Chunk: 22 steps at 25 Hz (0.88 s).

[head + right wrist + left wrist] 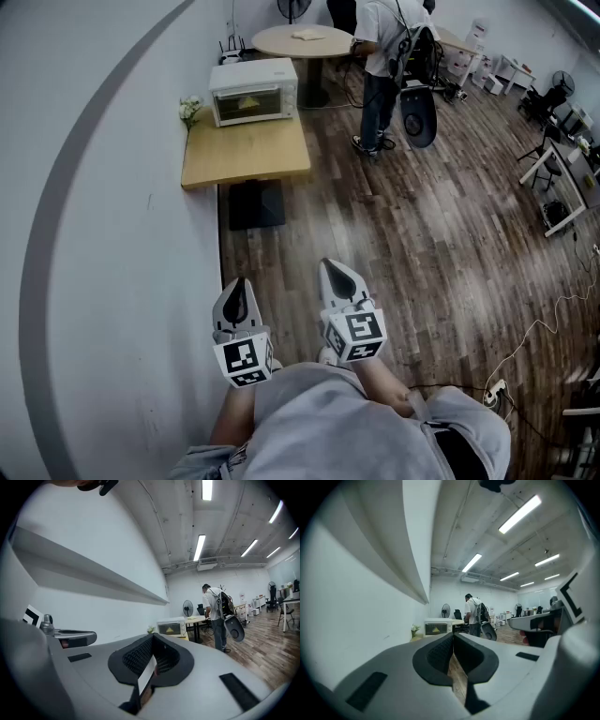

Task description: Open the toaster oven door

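The white toaster oven [253, 91] stands with its door closed at the far end of a wooden table [246, 150] against the left wall, well ahead of me. It also shows small and distant in the left gripper view, toaster oven [437, 628], and in the right gripper view, toaster oven [171, 628]. My left gripper [238, 286] and right gripper [333, 272] hang side by side close to my body, pointing toward the table. Both are shut with nothing between their jaws: left gripper [453, 639], right gripper [152, 641].
A small plant [190, 110] sits on the table beside the oven. A person [384, 56] stands by a round table [302, 39] behind it. A dark base [255, 203] lies under the wooden table. The white wall [103, 234] runs along my left; desks [562, 178] and a floor cable [534, 328] are on the right.
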Tool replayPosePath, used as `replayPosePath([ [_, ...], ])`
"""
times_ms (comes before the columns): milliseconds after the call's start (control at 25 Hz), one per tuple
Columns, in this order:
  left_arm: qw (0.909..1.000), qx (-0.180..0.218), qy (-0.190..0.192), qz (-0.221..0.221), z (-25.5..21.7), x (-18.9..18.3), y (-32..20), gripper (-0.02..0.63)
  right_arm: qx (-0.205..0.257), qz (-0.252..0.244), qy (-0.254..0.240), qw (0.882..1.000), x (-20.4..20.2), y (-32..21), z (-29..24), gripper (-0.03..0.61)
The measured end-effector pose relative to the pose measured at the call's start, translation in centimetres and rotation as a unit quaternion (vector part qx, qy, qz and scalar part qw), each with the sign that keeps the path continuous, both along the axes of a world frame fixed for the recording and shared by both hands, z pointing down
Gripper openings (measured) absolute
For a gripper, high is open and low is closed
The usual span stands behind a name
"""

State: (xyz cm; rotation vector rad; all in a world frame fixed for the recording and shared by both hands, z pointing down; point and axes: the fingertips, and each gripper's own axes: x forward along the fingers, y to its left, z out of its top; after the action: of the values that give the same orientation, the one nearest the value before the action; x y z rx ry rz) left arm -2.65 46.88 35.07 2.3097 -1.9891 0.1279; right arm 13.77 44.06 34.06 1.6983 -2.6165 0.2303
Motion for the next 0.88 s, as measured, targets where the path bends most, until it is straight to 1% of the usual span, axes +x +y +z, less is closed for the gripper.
replayPosePath([
  [360, 1.0000, -0.002, -0.004, 0.002, 0.0, 1.4, -0.9, 0.003, 0.000, -0.002, -0.002, 1.000, 1.2, -0.9, 0.0, -0.002],
  [560, 0.9999, -0.006, -0.008, -0.002, 0.3, 2.4, -1.5, 0.003, -0.009, -0.001, -0.001, 1.000, 2.2, -1.7, 0.5, -0.002],
  [680, 0.9999, -0.006, -0.010, -0.011, 0.4, 3.0, -1.5, 0.003, -0.012, 0.003, -0.001, 1.000, 3.7, -1.9, 0.8, -0.002],
  [880, 0.9990, -0.014, -0.008, -0.042, 1.3, 3.4, -1.5, 0.003, -0.018, -0.002, -0.004, 1.000, 5.8, -2.7, 1.8, -0.002],
])
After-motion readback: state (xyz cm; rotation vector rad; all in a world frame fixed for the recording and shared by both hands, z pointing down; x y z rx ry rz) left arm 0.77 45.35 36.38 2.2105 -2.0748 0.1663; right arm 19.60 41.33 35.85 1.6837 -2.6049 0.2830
